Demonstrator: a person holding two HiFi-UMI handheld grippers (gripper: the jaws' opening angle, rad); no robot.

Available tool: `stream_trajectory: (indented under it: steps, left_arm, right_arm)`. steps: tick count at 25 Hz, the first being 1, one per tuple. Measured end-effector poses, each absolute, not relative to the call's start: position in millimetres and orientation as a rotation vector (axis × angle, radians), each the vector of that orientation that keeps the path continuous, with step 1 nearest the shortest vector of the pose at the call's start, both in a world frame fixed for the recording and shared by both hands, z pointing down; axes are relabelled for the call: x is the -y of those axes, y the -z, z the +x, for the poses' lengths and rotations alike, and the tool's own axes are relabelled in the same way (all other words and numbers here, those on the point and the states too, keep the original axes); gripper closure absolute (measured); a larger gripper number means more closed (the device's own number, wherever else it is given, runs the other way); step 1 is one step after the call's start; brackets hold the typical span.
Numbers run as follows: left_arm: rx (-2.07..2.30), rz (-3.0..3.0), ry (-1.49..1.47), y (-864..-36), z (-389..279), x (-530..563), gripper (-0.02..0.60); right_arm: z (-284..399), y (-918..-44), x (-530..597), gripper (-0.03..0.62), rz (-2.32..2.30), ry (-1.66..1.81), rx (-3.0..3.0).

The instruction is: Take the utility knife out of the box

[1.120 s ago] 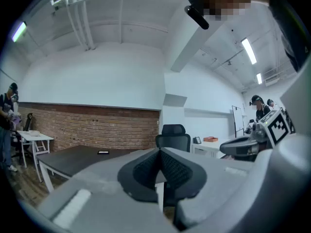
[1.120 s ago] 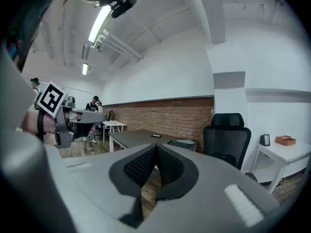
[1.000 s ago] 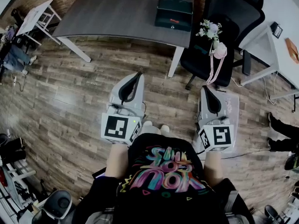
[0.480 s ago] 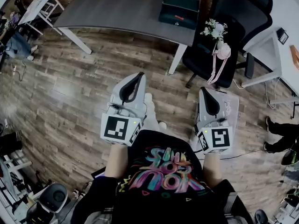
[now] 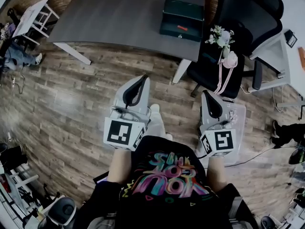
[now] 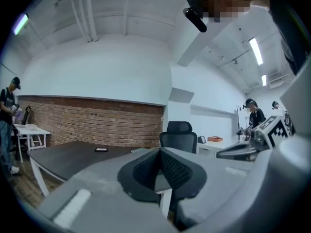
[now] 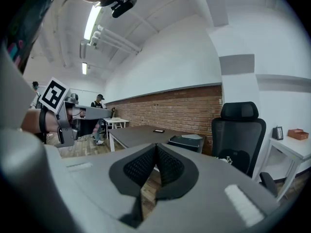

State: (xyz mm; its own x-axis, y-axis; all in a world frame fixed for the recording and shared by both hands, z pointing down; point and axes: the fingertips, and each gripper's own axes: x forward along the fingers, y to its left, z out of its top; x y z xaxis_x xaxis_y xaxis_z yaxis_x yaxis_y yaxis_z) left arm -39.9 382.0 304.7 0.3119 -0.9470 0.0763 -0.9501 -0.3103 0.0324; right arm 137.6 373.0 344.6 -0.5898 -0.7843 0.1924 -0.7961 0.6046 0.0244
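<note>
Head view: dark green rectangular box [image 5: 180, 14] on smooth grey table [image 5: 119, 18], contents not visible; left gripper [image 5: 139, 80], right gripper [image 5: 209, 97] over wood-plank floor [image 5: 71, 99], ribbed pads [image 6: 175, 169] pressed together, empty

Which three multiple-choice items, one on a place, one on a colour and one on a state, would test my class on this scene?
1. Where is the box?
A. on the floor
B. on the table
C. on a chair

2. What colour is the box?
A. white
B. yellow
C. dark green

3. How do the left gripper's jaws stand?
A. shut, with nothing between them
B. wide apart
C. shut on a knife

Answers:
1 B: the head view shows it lying on the right part of the grey table.
2 C: its top shows dark green, with a small red mark.
3 A: the left gripper view shows the pads pressed together with nothing between them.
</note>
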Motion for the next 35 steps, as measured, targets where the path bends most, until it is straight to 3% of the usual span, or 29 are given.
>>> stream_trajectory:
  steps: [14,35]
  left_arm:
    - [1.721,2.524,-0.08,-308,-116,-230,0.581]
    - [1.665,2.484,-0.107,-340,-145,-176,0.581]
  right_arm:
    - [69,-353,-232,0.594,1.361,-0.074,2.56]
    - [59,-381,-181,0.594,1.42,-0.174,2.466]
